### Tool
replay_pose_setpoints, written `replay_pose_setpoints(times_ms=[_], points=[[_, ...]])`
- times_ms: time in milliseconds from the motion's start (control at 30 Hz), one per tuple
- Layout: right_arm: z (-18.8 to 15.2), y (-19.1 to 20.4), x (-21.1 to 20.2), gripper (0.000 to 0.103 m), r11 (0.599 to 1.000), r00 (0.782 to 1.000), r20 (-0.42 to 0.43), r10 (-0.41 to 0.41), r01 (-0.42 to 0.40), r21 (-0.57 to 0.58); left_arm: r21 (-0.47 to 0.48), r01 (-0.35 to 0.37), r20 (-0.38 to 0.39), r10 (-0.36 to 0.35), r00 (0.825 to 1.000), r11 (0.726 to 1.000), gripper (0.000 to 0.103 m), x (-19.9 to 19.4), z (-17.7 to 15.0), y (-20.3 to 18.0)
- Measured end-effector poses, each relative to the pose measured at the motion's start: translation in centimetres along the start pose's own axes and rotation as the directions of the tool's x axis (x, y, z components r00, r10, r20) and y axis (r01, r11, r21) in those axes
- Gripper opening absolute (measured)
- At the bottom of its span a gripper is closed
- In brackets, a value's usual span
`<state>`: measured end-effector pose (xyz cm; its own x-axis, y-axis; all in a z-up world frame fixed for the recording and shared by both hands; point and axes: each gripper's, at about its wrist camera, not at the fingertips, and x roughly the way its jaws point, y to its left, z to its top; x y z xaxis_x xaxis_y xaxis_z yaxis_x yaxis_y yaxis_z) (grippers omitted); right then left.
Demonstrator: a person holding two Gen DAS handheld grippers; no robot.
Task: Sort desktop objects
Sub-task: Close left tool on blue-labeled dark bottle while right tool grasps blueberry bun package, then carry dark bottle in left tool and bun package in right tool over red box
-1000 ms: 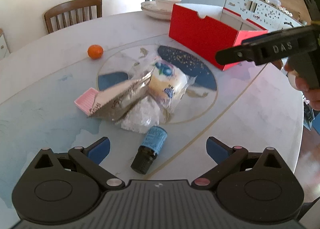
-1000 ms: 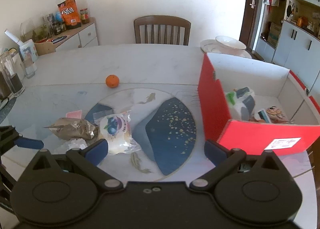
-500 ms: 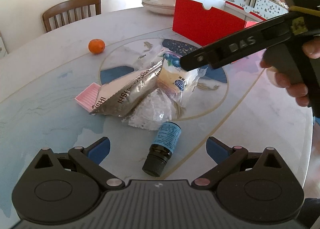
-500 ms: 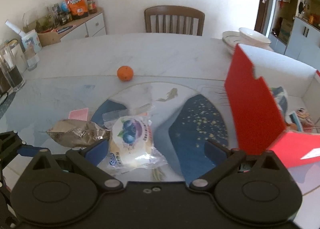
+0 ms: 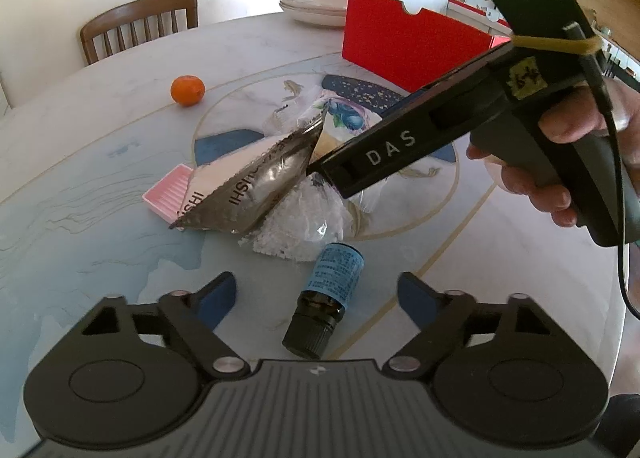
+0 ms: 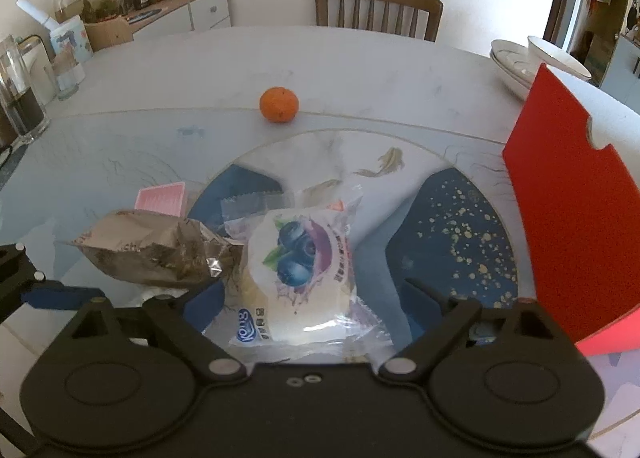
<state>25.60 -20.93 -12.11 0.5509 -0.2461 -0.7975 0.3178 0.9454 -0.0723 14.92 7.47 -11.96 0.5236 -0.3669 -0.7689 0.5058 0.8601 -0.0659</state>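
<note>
A blueberry snack packet (image 6: 298,278) lies on the table between the open fingers of my right gripper (image 6: 308,298); it also shows in the left wrist view (image 5: 346,118), partly behind the right gripper's body. A silver foil bag (image 5: 256,186) (image 6: 156,254), a clear bag of white granules (image 5: 300,226) and a pink card (image 5: 168,194) (image 6: 160,198) lie beside it. A small dark bottle with a blue label (image 5: 324,298) lies between the open fingers of my left gripper (image 5: 316,298). A red box (image 5: 408,42) (image 6: 572,210) stands at the right.
An orange (image 5: 187,90) (image 6: 279,104) sits farther back on the table. Stacked white bowls and plates (image 5: 316,2) (image 6: 532,62) stand behind the red box. A wooden chair (image 6: 380,10) is at the far side. Glass jars (image 6: 20,98) stand at the left edge.
My right gripper has moved left and down from the red box to the blueberry packet, which now lies between its fingers. My left gripper has drawn slightly closer to the bottle.
</note>
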Motion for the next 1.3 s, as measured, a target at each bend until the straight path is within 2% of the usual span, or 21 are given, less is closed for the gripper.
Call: replay_pose_setpoints(times_ms=[100, 233, 300, 367, 467, 567, 867, 1300], points=[[0.1, -0.1, 0.4, 0.088, 1.0, 1.0, -0.015, -0.001, 0.001, 0.003, 0.01, -0.012, 0.004, 0.012, 1.0, 1.0, 0.08, 0.0, -0.1, 0.0], [0.1, 0.0, 0.8, 0.086, 1.0, 1.0, -0.022, -0.005, 0.005, -0.008, 0.05, -0.053, 0.005, 0.052, 0.999, 0.997, 0.067, -0.1, -0.3, -0.6], [0.1, 0.1, 0.9, 0.085, 1.0, 1.0, -0.026, -0.004, 0.004, -0.011, 0.049, -0.051, 0.004, 0.051, 0.999, 0.998, 0.063, -0.2, -0.3, -0.7], [0.1, 0.1, 0.9, 0.084, 1.0, 1.0, -0.026, -0.004, 0.004, -0.012, 0.053, -0.047, 0.002, 0.047, 0.999, 0.998, 0.053, -0.2, -0.1, -0.9], [0.2, 0.1, 0.8, 0.076, 1.0, 1.0, -0.022, -0.004, 0.003, -0.011, 0.057, -0.04, 0.0, 0.04, 0.999, 0.998, 0.039, -0.2, 0.1, -1.1], [0.3, 0.0, 0.7, 0.068, 1.0, 1.0, -0.019, -0.001, 0.001, -0.006, 0.05, -0.037, -0.004, 0.037, 0.999, 0.998, 0.032, -0.3, 0.1, -1.3], [-0.6, -0.8, -0.5, 0.056, 1.0, 1.0, -0.008, -0.009, 0.009, 0.025, 0.027, -0.048, -0.004, 0.048, 0.999, 0.998, 0.024, -0.6, -0.1, -1.8], [-3.6, -2.9, -4.9, 0.055, 0.997, 1.0, 0.008, -0.005, 0.005, 0.075, -0.052, -0.031, 0.002, 0.031, 1.0, 0.998, 0.023, -1.5, -0.2, -3.4]])
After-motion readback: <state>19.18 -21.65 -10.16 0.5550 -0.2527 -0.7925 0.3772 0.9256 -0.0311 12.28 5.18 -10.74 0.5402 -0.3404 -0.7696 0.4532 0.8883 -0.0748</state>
